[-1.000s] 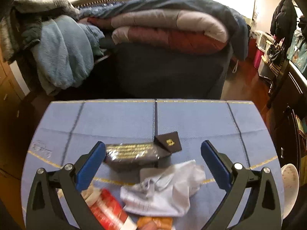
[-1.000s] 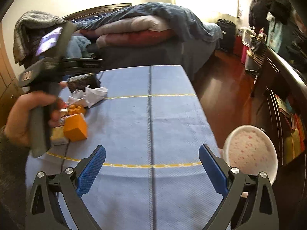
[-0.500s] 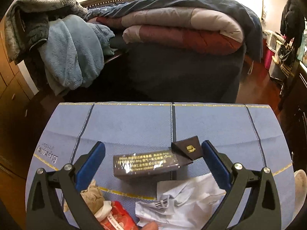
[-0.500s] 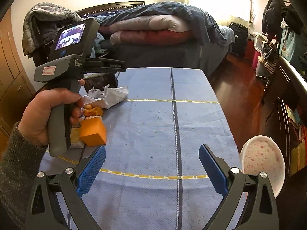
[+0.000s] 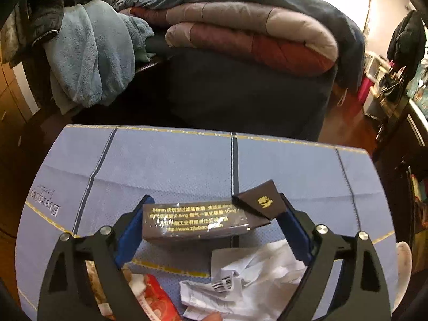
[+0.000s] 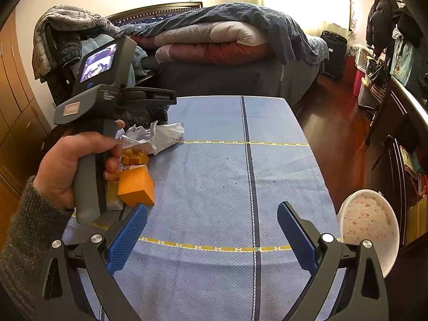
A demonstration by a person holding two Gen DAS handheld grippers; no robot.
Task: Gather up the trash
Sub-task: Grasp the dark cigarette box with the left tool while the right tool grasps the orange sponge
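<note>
— What is changing around the left gripper (image 5: 214,211)?

— It is sitting over the dark cigarette box (image 5: 198,223) now; a second ago the box was lying beyond its tips. Its jaws have just been closing, and the blue pads (image 5: 131,230) are now flanking the box's two ends, the right one at the open flap.

— And the crumpled white paper (image 5: 248,281)?

— It is showing lower in the left wrist view, behind the box.

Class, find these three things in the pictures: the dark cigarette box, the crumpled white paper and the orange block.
dark cigarette box (image 5: 195,223), left wrist view, on its gold-printed side face.
crumpled white paper (image 5: 254,281), left wrist view, on its creased middle.
orange block (image 6: 136,187), right wrist view, on its front face.
</note>
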